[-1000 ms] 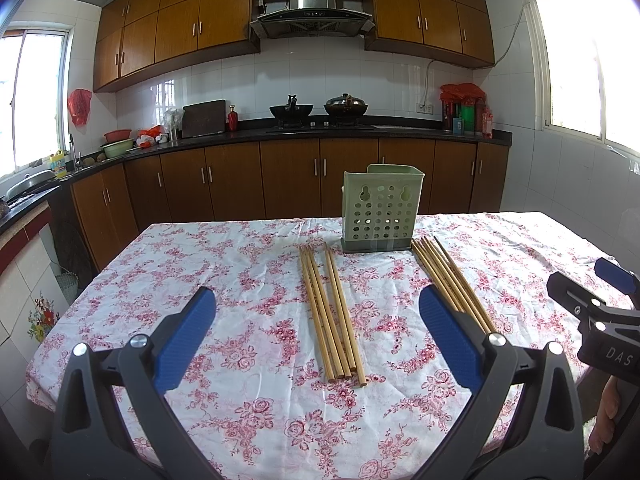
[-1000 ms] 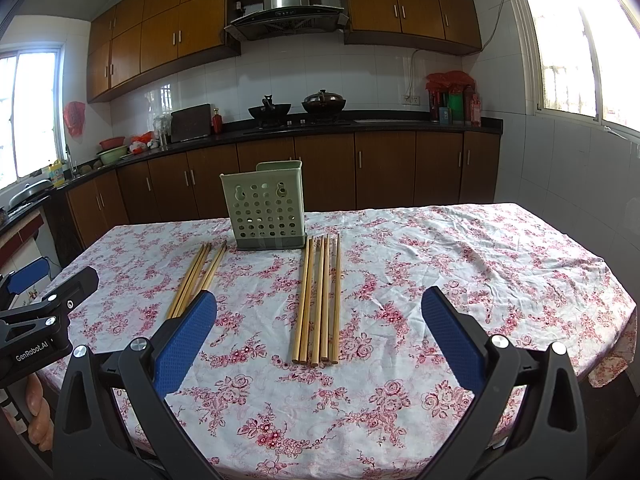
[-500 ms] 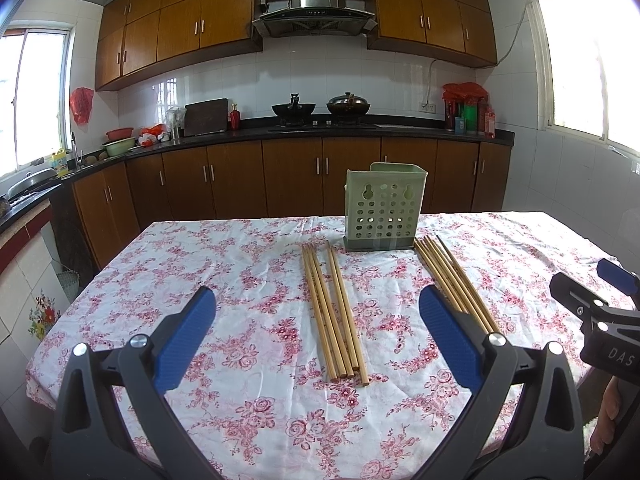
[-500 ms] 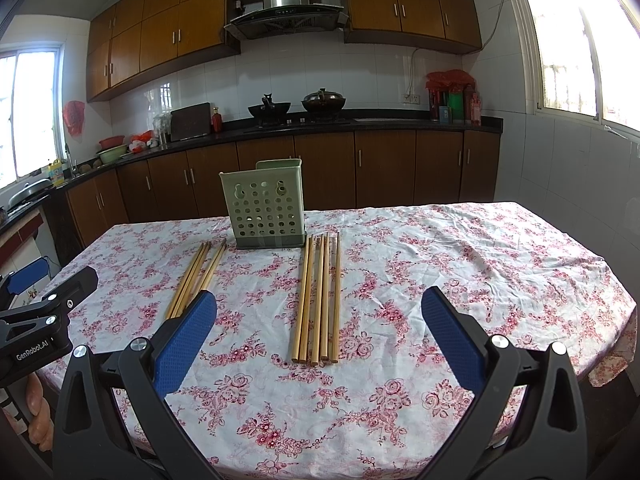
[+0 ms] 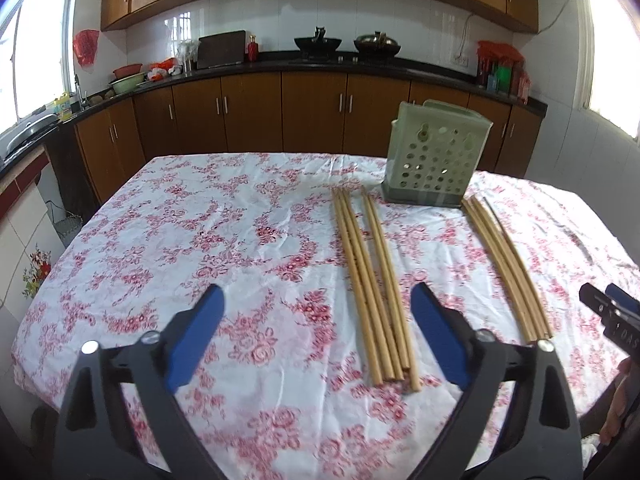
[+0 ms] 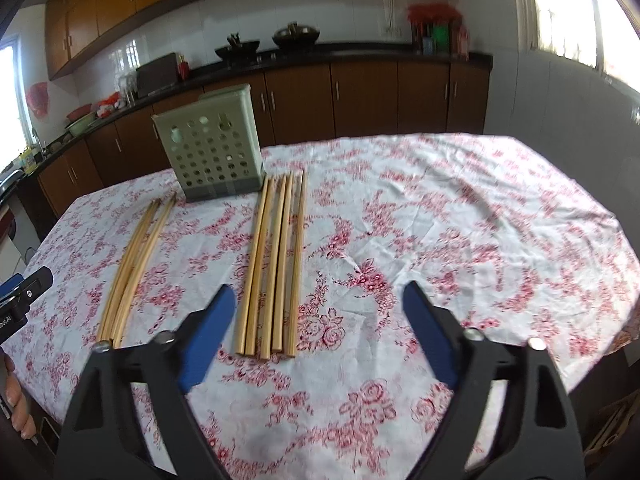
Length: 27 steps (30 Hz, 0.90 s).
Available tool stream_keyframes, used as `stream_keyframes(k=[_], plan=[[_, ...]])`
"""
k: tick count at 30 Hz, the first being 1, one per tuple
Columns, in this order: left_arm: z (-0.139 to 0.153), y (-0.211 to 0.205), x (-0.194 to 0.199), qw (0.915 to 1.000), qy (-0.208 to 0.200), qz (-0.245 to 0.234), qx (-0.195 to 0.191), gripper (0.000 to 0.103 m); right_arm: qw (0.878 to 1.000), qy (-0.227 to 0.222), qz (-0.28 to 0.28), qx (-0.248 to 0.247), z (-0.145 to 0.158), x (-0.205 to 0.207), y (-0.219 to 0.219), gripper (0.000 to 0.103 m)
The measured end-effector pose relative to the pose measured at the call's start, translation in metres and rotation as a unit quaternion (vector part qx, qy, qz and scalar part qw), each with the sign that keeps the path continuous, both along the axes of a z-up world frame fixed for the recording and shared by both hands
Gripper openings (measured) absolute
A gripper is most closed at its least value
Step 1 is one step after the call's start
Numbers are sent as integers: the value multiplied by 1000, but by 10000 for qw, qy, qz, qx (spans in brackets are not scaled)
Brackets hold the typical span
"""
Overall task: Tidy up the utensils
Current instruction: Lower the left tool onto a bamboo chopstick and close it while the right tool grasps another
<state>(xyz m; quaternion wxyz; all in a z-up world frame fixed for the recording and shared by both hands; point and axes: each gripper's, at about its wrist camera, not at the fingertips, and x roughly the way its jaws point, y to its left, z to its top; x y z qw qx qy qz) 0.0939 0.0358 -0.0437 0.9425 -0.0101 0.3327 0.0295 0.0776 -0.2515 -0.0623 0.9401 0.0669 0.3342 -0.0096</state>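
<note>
Chopsticks (image 5: 370,292): two bundles flat on counter (image 5: 224,216), flanking the holder (image 5: 434,160) | light, stiff, slippery, roll easily; pinch mid-shaft | left claw (image 5: 316,334), right claw (image 6: 318,332): closing, nothing between the jaws.

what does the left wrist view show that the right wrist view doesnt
Only the left wrist view shows the left gripper from behind, its jaws closing on nothing, and the right gripper's tip at the frame's right edge. Only the right wrist view shows the right gripper from behind, also closing on nothing, and the table's right end. Both show the green holder, the left chopstick bundle and the right chopstick bundle lying on the floral tablecloth.
</note>
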Motion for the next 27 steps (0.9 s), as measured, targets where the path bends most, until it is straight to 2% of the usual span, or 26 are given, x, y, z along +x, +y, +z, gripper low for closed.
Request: stream_keyframes(k=[1, 4, 9, 12, 13, 20, 27], plan=[[-3, 0, 6, 10000, 61, -1, 47, 76, 9998, 175, 52, 63, -4, 11, -2, 58], [-14, 3, 27, 9994, 336, -57, -7, 63, 9987, 472, 168, 111, -12, 34, -1, 41], [-31, 6, 47, 9964, 712, -288, -357, 48, 9953, 865, 401, 148, -29, 60, 6, 30], [-36, 1, 54, 9948, 843, -421, -388, 39, 9930, 1077, 465, 104, -39, 70, 8, 11], [-38, -1, 56, 9941, 895, -471, -387, 35, 9935, 1056, 419, 95, -42, 69, 7, 8], [-50, -13, 70, 9899, 1184, -690, -365, 24, 9944, 972, 404, 27, -41, 66, 5, 8], [-54, -12, 78, 9895, 1314, -567, -200, 20, 9947, 942, 402, -114, -43, 73, 9, 8]])
